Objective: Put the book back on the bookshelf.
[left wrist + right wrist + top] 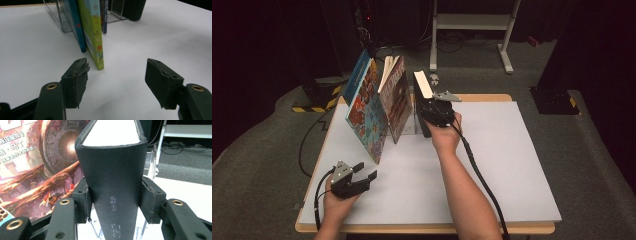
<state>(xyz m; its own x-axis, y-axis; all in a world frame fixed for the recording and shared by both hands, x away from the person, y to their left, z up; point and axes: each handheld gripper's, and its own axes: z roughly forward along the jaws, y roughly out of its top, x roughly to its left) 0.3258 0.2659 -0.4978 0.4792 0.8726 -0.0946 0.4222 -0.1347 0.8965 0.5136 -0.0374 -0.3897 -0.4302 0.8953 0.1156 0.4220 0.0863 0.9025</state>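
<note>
Right gripper [113, 202] up at the far side of the worktop [512, 165], jaws clamped on the spine of the thick black book [112, 170], one pad on each cover, low on the spine. The book stands upright at the right end of the row, just beside the clear bookend [411, 122]; the page block shows white at the top. To its left, the red-brown illustrated book [396, 100] leans over, and beyond it the blue picture book [367, 117] leans further still, its lower corner out on the worktop. My left gripper [362, 176] rests near the front left edge, jaws released and wide, nothing between them, aimed at the row with the green-edged book [94, 32] nearest. My read: I am handling the black book in or out of the row. To do it well, keep the squeeze even so the heavy volume does not pivot, move it straight along its own plane, and avoid brushing the leaning neighbour, which looks ready to tip. The left could steady the leaning books if they slide.
</note>
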